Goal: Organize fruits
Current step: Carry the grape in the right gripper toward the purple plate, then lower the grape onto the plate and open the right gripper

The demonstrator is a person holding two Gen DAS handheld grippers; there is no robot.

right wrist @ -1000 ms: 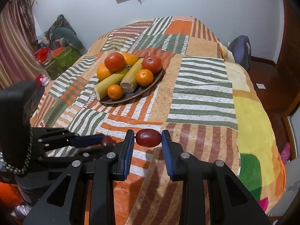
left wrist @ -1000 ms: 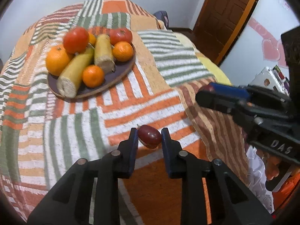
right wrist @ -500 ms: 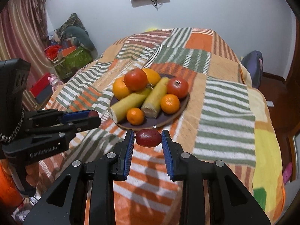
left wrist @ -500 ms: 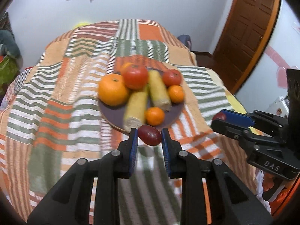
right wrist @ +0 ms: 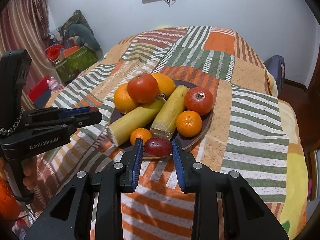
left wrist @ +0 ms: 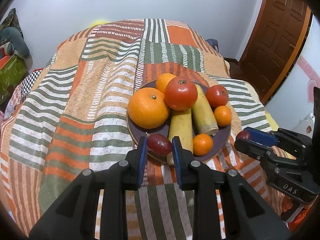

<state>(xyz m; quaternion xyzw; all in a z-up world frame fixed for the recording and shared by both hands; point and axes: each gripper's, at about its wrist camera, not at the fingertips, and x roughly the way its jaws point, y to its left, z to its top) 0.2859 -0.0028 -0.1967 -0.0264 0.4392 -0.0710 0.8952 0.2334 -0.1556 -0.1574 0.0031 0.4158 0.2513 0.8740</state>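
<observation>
A dark round plate (left wrist: 140, 138) (right wrist: 206, 124) on the striped bedspread carries oranges (left wrist: 148, 108) (right wrist: 189, 123), red tomatoes (left wrist: 181, 93) (right wrist: 199, 101) and two yellow cane pieces (left wrist: 203, 111) (right wrist: 136, 117). My left gripper (left wrist: 159, 146) is shut on a dark red grape (left wrist: 159, 144), held over the plate's near rim. My right gripper (right wrist: 158, 147) is shut on another red grape (right wrist: 158, 146), also at the plate's near edge. Each gripper shows in the other's view: the right one (left wrist: 243, 137) beside the plate, the left one (right wrist: 94, 112) to its left.
The patchwork bedspread (left wrist: 80, 100) covers the whole bed. A wooden door (left wrist: 276, 38) stands at the right, a green box and soft toys (right wrist: 78, 60) at the left by the curtain, and a dark bag (right wrist: 277, 70) beyond the bed's far right corner.
Both grippers have moved toward the plate with their grapes; the plate now sits just beyond the fingertips, and the left view has swung round to centre it.
</observation>
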